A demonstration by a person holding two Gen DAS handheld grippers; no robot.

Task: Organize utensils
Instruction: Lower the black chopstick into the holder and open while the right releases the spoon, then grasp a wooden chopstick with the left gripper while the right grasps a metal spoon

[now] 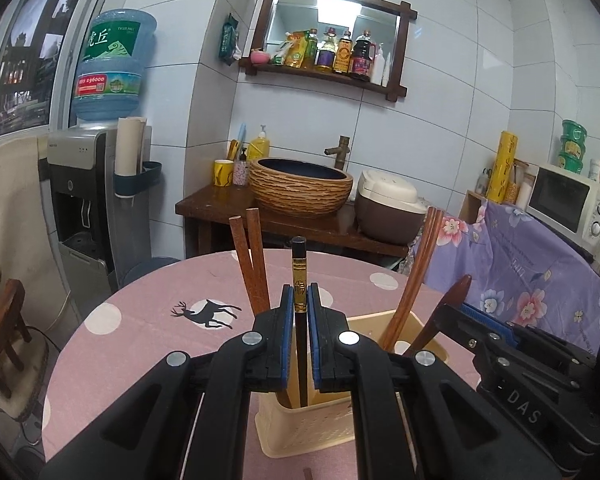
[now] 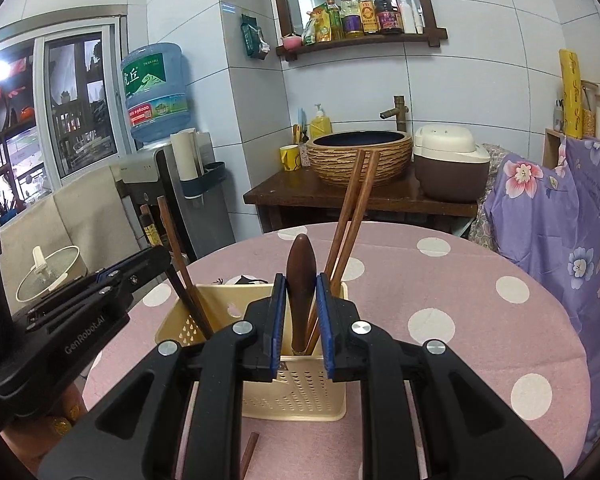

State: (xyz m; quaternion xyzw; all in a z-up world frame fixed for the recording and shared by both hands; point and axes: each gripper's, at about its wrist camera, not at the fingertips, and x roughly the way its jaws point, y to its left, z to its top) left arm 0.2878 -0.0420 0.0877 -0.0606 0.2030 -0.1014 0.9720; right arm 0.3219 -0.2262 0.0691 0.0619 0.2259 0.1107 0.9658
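Observation:
A beige perforated utensil holder (image 1: 300,420) (image 2: 296,392) stands on the pink dotted tablecloth (image 1: 140,340). My left gripper (image 1: 300,294) is shut on a black chopstick with a gold band (image 1: 299,276), whose lower end reaches into the holder. My right gripper (image 2: 300,282) is shut on a dark brown wooden utensil handle (image 2: 300,272), its lower end inside the holder too. Brown chopstick pairs (image 1: 252,264) (image 2: 352,220) lean in the holder. Each gripper shows in the other's view: right gripper (image 1: 450,314), left gripper (image 2: 156,258).
One loose brown chopstick (image 2: 249,454) lies on the table by the near edge. Behind the table are a wooden stand with a ribbed basin (image 1: 300,188) and rice cooker (image 1: 388,208). A water dispenser (image 1: 92,216) is left, a floral cloth (image 1: 520,268) right.

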